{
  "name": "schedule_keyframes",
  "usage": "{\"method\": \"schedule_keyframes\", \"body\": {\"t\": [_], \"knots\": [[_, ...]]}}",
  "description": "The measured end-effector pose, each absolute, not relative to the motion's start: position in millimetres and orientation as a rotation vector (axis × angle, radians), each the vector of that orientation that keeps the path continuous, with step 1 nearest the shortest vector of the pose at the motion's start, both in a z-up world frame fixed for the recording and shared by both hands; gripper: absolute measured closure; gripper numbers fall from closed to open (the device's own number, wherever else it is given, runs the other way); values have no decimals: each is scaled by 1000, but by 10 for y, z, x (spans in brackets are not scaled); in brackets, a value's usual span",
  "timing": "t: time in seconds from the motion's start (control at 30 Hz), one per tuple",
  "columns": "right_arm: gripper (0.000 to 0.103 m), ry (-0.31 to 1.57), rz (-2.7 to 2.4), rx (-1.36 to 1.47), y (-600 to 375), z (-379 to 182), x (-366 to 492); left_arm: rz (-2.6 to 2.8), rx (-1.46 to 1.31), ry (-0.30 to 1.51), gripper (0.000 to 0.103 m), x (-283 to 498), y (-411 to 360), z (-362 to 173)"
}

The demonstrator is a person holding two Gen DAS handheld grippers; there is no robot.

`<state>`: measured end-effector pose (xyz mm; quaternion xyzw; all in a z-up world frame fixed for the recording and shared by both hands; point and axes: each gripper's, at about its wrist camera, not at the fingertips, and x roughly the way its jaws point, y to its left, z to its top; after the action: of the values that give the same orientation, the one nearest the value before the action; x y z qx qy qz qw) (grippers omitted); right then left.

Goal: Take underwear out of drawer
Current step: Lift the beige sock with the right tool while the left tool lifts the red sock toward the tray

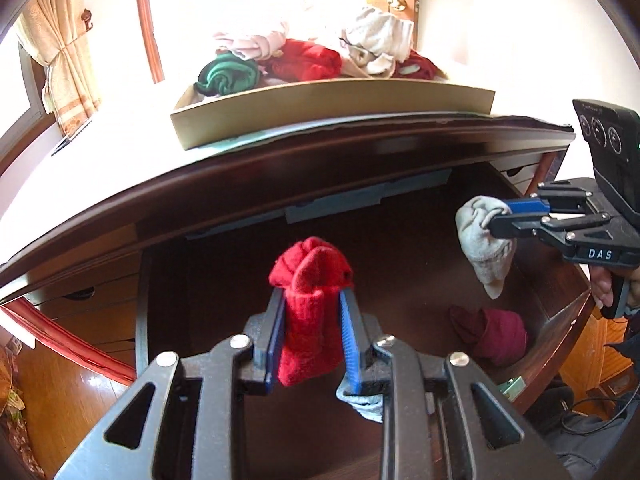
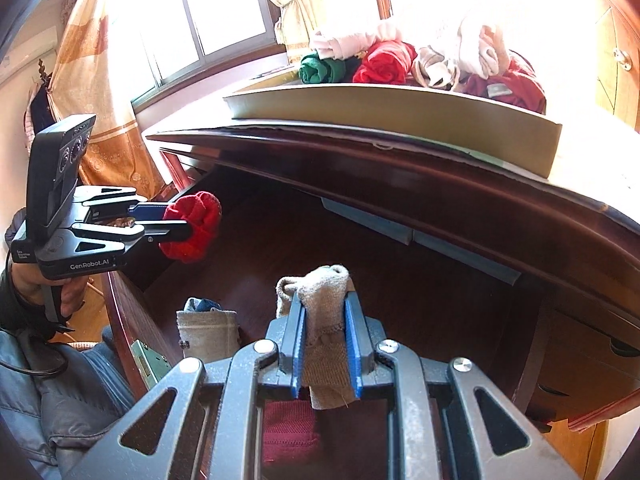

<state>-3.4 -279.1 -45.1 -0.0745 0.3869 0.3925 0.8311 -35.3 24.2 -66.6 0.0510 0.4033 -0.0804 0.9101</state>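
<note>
Clamping a bright red rolled knit bundle point(image 1: 308, 320) between its blue pads, the left gripper point(image 1: 310, 312) fills the lower middle of the left wrist view — its jaws nearly closed, the cloth bulging above the fingertips and hanging below them. In the right wrist view the same gripper shows at the left edge, held by a hand point(image 2: 44, 284) in a dark sleeve. The right gripper point(image 2: 324, 312) sits in the lower middle of its own view, pinched narrowly on a pale grey-beige folded knit piece point(image 2: 326, 320) whose top pokes up past the fingertips; from the left wrist view it enters at the right edge with that piece dangling from its tips.

Both bundles hang above the open dark wooden drawer point(image 1: 560, 332), which spreads across the centre of each view. Lying on the drawer floor are a dark maroon bundle point(image 1: 490, 334) at the lower right of the left wrist view and a beige bundle with blue fabric showing at its top point(image 2: 208, 330) at the lower left of the right wrist view.

Above the drawer, on the desk top, stands a shallow olive cardboard tray point(image 1: 320, 114) — piled with green, red, pink and white rolled garments point(image 1: 312, 58). Cream patterned curtains point(image 1: 60, 52) hang by the bright window at the upper left.
</note>
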Motion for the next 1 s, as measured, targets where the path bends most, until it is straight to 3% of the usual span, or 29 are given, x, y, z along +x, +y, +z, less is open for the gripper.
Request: {"method": "schedule_keyframes", "body": {"t": [1.0], "knots": [[83,504,822,-122,-2908,-64,-386,-124,62,584,79,-492,314,-253]]}}
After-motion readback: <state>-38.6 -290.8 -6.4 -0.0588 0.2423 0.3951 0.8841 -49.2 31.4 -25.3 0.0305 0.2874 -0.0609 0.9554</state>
